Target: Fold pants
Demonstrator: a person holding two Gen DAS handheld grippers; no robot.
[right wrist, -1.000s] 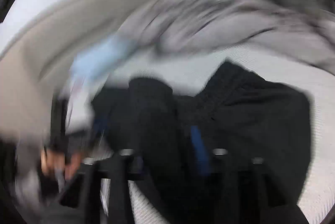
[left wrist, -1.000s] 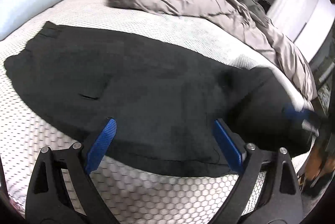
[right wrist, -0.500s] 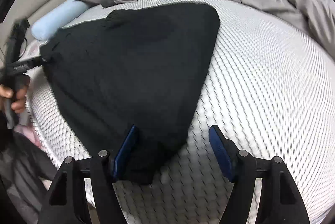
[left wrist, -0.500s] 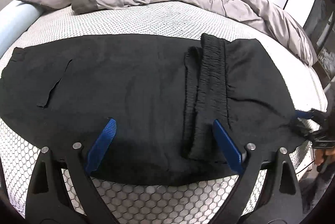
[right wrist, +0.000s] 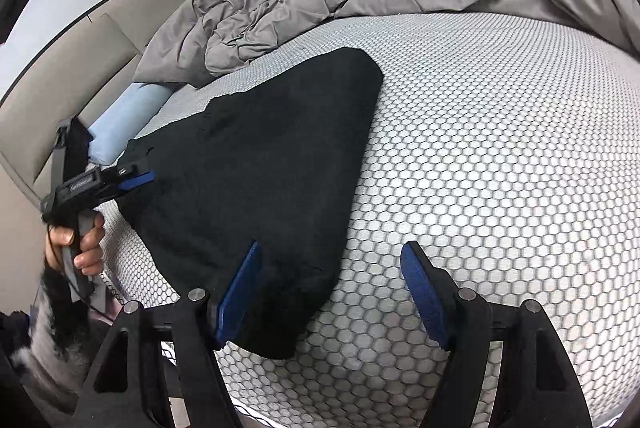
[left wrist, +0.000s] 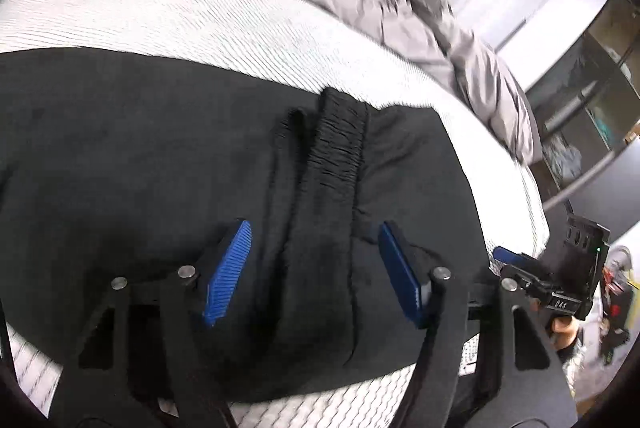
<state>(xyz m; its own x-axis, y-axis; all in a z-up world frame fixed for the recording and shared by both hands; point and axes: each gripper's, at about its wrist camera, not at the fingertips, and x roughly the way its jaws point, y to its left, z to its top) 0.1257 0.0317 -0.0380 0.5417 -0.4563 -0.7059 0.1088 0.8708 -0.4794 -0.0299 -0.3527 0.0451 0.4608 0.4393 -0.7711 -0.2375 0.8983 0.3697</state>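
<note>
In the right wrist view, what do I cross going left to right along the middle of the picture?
left gripper in a hand → black pants → bare honeycomb mattress cover.

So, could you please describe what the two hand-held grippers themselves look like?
Each is a black frame of triangular cut-out links joined by silver pivot pins, ending in two fingers with ribbed blue pads. That goes for the left hand-held gripper and the right hand-held gripper. From the side, the left one shows a black pistol-style body with small white lettering and a grey handle.
</note>
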